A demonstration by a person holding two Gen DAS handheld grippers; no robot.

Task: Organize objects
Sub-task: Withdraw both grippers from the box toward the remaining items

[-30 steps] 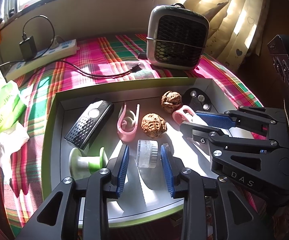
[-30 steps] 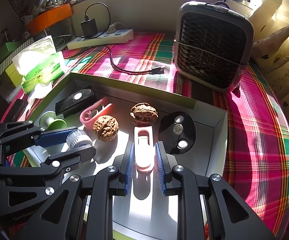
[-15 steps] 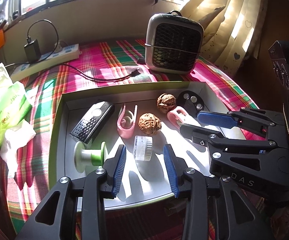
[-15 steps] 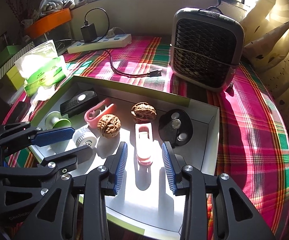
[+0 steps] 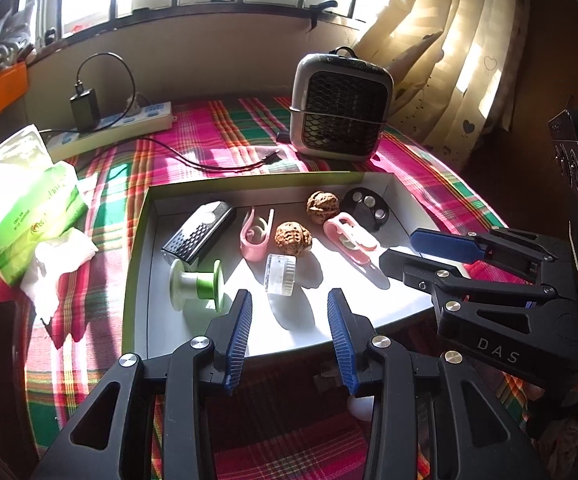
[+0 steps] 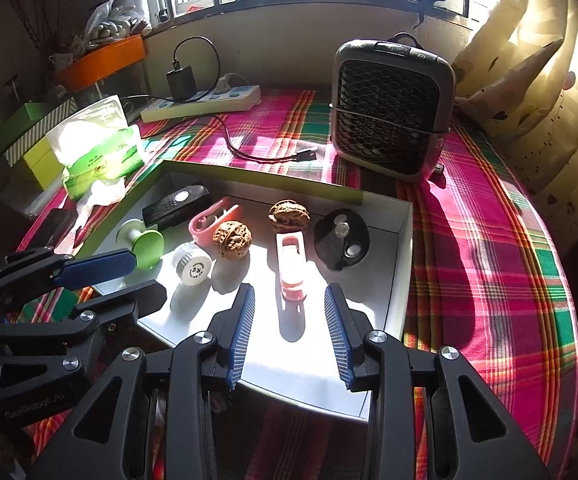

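Tray [image 5: 141, 264], near surface edge, is holding every small item: black grater, green spool, pink clips, walnuts [image 5: 293, 239], white capped jar [image 5: 279, 273], black disc; sorting is looking finished. Left claw [image 5: 289, 334] and right claw [image 6: 289, 330] are hanging spread, empty. Lettering "DAS", "GenRobot.AI".

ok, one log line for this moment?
left tongs: open, empty | right tongs: open, empty | clear ribbed plastic cap, long pink plastic clip: lying in shallow grey tray

Heater [image 5: 341, 106] (unplugged), power strip [image 5: 121, 126]
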